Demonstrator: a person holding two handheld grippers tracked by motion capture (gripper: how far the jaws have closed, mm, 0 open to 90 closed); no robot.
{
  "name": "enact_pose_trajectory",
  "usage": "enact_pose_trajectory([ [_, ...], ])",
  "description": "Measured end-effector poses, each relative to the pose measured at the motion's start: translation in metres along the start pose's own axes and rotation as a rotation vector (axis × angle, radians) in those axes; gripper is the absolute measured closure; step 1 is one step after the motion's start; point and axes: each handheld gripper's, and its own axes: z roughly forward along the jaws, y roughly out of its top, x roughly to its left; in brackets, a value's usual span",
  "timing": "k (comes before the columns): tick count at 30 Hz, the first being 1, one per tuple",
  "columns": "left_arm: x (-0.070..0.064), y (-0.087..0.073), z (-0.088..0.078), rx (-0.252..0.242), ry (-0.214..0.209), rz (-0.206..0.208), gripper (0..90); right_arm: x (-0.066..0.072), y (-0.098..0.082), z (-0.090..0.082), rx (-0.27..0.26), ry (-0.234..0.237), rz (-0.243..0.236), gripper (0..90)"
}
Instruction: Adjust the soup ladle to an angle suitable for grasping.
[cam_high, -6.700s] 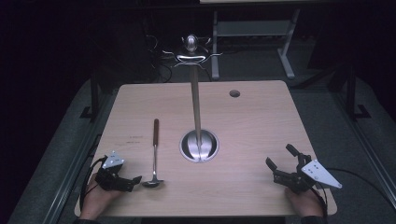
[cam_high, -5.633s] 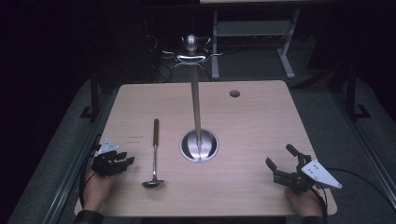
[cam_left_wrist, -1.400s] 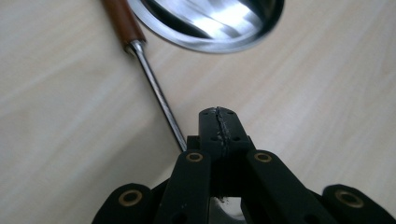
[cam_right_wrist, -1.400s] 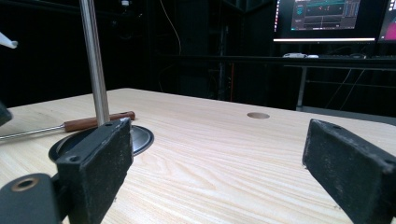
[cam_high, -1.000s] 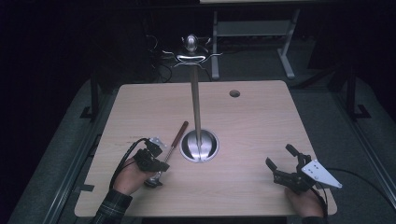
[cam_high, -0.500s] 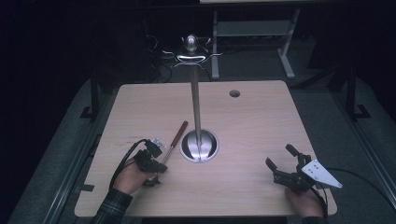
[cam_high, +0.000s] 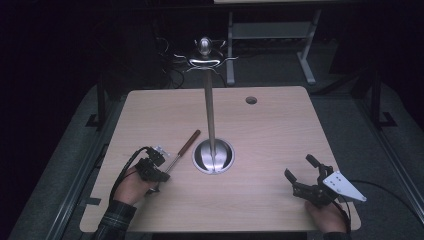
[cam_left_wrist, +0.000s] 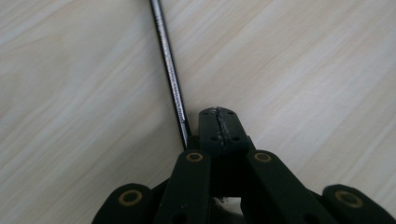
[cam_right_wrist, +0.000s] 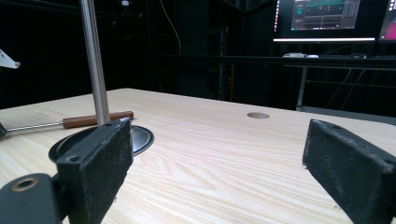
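High view: the left gripper (cam_high: 156, 170) sits low on the near left of the tabletop (cam_high: 280, 130), its jaws together at the metal end of a ladle (cam_high: 181, 151), whose shaft slants away up and to the right, ending in a brown wooden handle that points toward the stand. The bowl end lies under the gripper and the hand (cam_high: 131, 186), so it cannot be made out. Just right of the handle stands a tall metal stand (cam_high: 210, 115) with a round polished base and curled hooks at its top; it rises between the ladle and the right half of the tabletop, and its base lies near the ladle's handle without touching it. A round cable hole (cam_high: 251, 100) is set in the far part of the tabletop. The right gripper (cam_high: 306, 176) rests at the near right corner, well apart from the ladle, its jaws spread with nothing between them. Left gripper view: the jaws are pressed flat together, and the thin shaft (cam_left_wrist: 170, 79) runs off from just beside their left edge over the bare wood. Right gripper view: the two jaws stand wide apart, and beyond them show the stand's pole (cam_right_wrist: 95, 65), its dark base and the ladle's brown handle (cam_right_wrist: 95, 119) lying level on the wood behind it.
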Motion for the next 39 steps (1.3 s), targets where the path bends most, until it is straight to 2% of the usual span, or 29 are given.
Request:
enact_pose_trajectory([
  [1, 0.002, -0.001, -0.001, 0.003, 0.001, -0.014, 89.8, 0.000, 0.000, 0.000, 0.000, 0.000, 0.000, 8.0],
  [7, 0.014, -0.006, -0.005, -0.001, 0.023, -0.029, 89.7, 0.000, 0.000, 0.000, 0.001, 0.000, 0.001, 8.0],
  [12, 0.022, -0.011, -0.010, -0.023, 0.043, -0.058, 89.8, 0.000, 0.000, 0.000, 0.001, 0.000, 0.001, 8.0],
  [18, 0.031, -0.015, -0.011, -0.028, 0.059, -0.065, 89.8, 0.000, 0.000, 0.000, 0.001, 0.000, 0.001, 8.0],
  [24, 0.034, -0.017, -0.011, -0.033, 0.107, -0.074, 89.8, 0.000, 0.000, 0.000, 0.001, 0.000, 0.001, 8.0],
  [28, 0.035, -0.017, -0.012, -0.029, 0.104, -0.075, 89.8, 0.000, 0.000, 0.000, 0.000, 0.000, 0.001, 8.0],
  [39, 0.035, -0.013, -0.018, -0.061, 0.080, -0.067, 89.7, 0.000, 0.000, 0.000, 0.001, 0.000, 0.001, 8.0],
])
